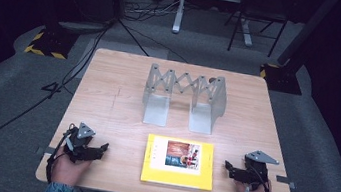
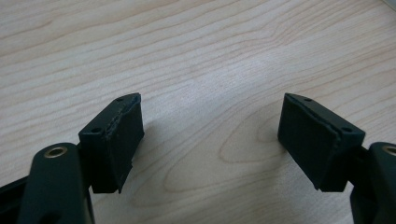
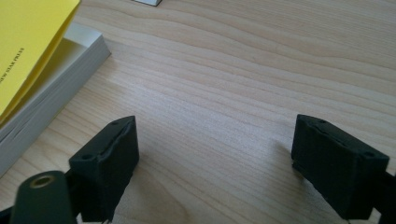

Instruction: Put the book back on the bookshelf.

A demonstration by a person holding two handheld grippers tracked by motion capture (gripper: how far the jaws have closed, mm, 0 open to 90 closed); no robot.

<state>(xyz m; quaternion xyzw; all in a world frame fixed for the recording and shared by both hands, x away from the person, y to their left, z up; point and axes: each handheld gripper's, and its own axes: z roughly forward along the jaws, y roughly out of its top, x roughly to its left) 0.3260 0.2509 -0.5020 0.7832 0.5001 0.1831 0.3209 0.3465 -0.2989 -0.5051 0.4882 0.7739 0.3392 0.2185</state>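
Your left tongs (image 1: pixel 100 148) and right tongs (image 1: pixel 229 168) stood wide and empty near the desk's (image 1: pixel 117 98) front corners. The book (image 1: pixel 179 162) lay at the front edge between them, the rack (image 1: pixel 184 98) behind it. Its loose cover could slip from a one-sided grip, I think.
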